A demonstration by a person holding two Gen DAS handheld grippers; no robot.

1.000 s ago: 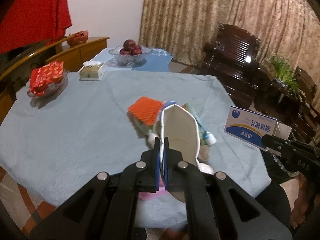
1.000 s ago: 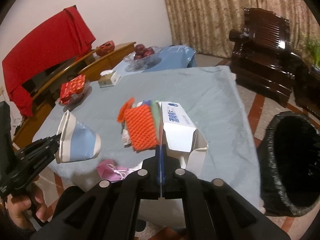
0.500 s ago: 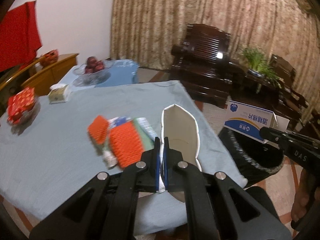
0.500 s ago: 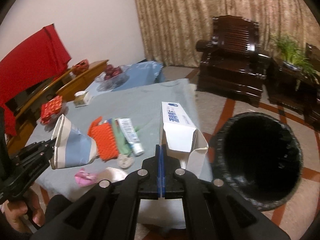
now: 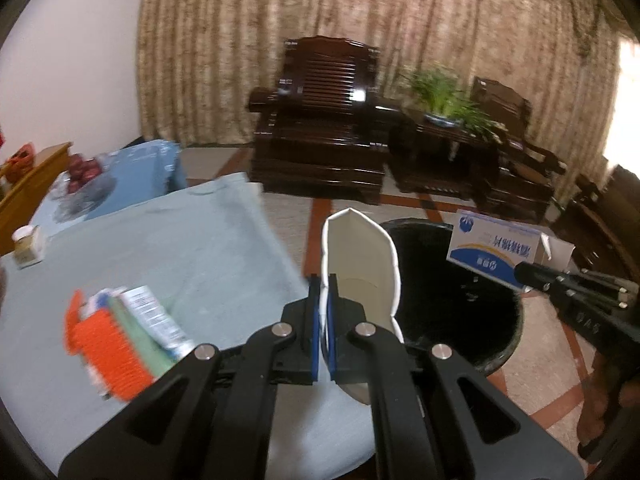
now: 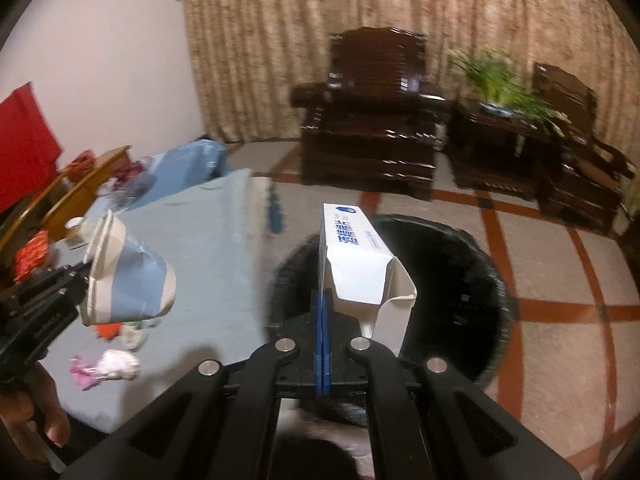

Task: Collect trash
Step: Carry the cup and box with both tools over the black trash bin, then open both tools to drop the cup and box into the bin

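My left gripper [image 5: 323,296] is shut on the rim of a squashed paper cup [image 5: 362,276], white inside and blue and white outside [image 6: 128,280], held near the table's right edge beside the black bin [image 5: 480,308]. My right gripper [image 6: 322,300] is shut on a flap of an open white and blue carton box [image 6: 360,264], held above the bin's mouth [image 6: 460,280]. The box also shows in the left wrist view [image 5: 496,250]. Orange netting [image 5: 108,352], a tube [image 5: 156,320] and pink and white scraps [image 6: 106,366] lie on the light blue tablecloth [image 5: 180,256].
Dark wooden armchairs [image 5: 320,120] and a side table with a green plant [image 5: 444,96] stand behind the bin, before a beige curtain. A fruit bowl [image 5: 82,168] and a wooden sideboard [image 5: 28,176] are at the far left. The floor is tiled with red lines.
Both grippers have swung right, away from the table's middle toward the bin. The box is now over the bin's mouth and the cup is beside it.
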